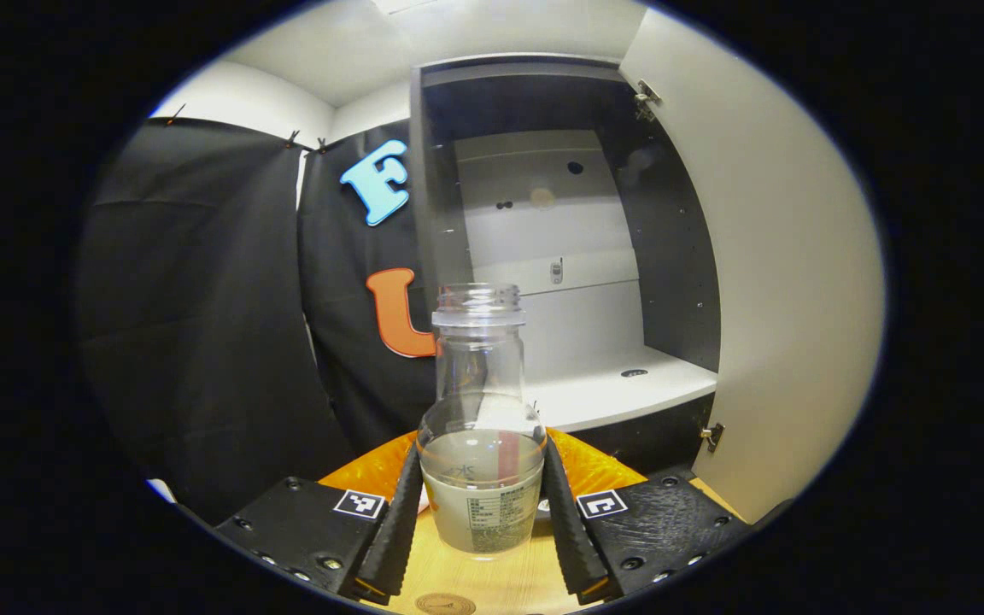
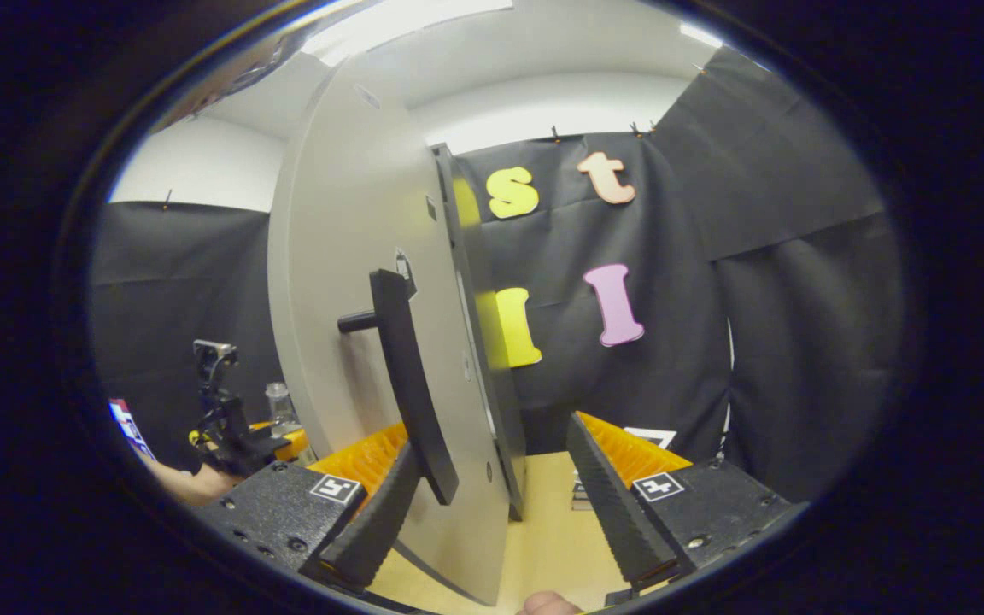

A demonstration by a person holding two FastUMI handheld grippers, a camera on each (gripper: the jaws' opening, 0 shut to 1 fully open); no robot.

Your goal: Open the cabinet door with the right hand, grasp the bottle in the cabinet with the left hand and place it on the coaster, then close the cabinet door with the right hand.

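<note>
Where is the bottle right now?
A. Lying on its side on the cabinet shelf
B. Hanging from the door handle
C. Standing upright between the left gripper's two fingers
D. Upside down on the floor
C: in the left gripper view the bottle stands upright, mouth up, with the left gripper closed on its lower body, a finger pressing on each side, out in front of the open cabinet.

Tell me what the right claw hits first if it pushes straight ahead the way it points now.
Most likely the open cabinet door: its edge stands between the open fingers of the right claw, with the door handle just left of centre. The black cloth wall lies behind; depth is hard to judge.
</note>
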